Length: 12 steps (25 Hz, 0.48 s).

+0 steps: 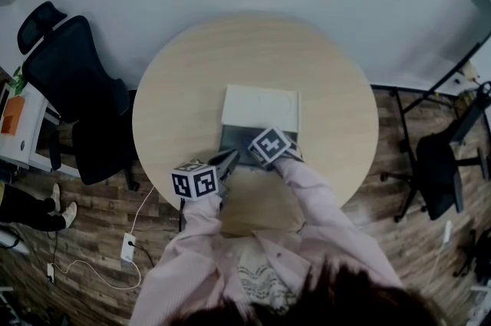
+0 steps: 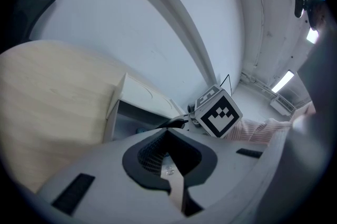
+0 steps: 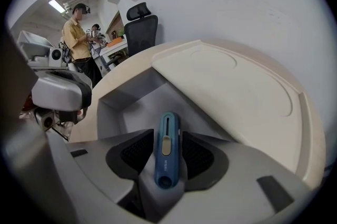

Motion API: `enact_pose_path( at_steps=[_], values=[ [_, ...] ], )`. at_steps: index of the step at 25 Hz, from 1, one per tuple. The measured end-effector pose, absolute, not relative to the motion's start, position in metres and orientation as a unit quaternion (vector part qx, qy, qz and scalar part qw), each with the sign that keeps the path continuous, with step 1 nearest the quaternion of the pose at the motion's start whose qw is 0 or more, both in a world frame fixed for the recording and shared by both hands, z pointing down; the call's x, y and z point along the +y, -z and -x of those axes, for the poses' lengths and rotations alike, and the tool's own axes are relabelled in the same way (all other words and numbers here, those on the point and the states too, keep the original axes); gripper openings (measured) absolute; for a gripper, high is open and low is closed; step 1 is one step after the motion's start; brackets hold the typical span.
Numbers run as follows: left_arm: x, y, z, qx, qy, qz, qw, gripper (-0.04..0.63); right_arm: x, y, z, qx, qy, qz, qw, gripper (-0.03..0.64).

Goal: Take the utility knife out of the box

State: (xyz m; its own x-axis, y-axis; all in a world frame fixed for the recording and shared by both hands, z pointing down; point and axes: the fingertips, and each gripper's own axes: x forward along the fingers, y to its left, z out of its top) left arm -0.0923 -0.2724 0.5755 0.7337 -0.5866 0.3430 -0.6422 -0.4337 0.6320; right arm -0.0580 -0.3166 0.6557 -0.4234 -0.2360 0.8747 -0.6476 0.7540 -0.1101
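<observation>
Where plank floor (image 1: 399, 240) spreads, round table (image 1: 192, 79) bears box (image 1: 261, 108).

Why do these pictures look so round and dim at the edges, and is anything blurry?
Head view: the wide lens bulges the round table and darkens the corners. Left gripper view: black rim, soft tabletop, a ceiling light glaring. Right gripper view: the blue utility knife is sharp, the box lid bows.

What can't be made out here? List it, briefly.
The utility knife: hidden in head view under the right gripper.
The box interior: mostly covered in head view by both grippers.
The left gripper: whether it touches the box; its own body blocks the left gripper view.
</observation>
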Motion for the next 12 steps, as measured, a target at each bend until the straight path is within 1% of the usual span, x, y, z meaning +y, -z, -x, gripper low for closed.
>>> enact_pose_path(
  at_steps=[3, 5, 6, 8, 9, 12],
  values=[
    [-0.273, -0.576, 0.094, -0.365, -0.036, -0.845, 0.390, 0.006, -0.308, -0.657, 0.070, -0.820, -0.231, -0.250, 0.459, 0.191],
    [-0.272, -0.576, 0.094, -0.365, -0.036, -0.845, 0.390, 0.006, -0.309, -0.657, 0.070, -0.818, -0.220, -0.250, 0.469, 0.190],
    [-0.272, -0.576, 0.094, -0.366, -0.035, -0.844, 0.390, 0.006, -0.310, -0.658, 0.062, -0.807, -0.209, -0.259, 0.489, 0.189],
    [-0.273, -0.577, 0.094, -0.367, -0.035, -0.844, 0.390, 0.006, -0.311, -0.660, 0.044, -0.774, -0.183, -0.275, 0.540, 0.159],
    [-0.273, -0.577, 0.095, -0.368, -0.035, -0.843, 0.391, 0.006, -0.311, -0.661, 0.041, -0.766, -0.172, -0.276, 0.554, 0.156],
    [-0.274, -0.577, 0.094, -0.371, -0.034, -0.841, 0.393, 0.006, -0.312, -0.660, 0.040, -0.760, -0.159, -0.272, 0.568, 0.160]
  ],
)
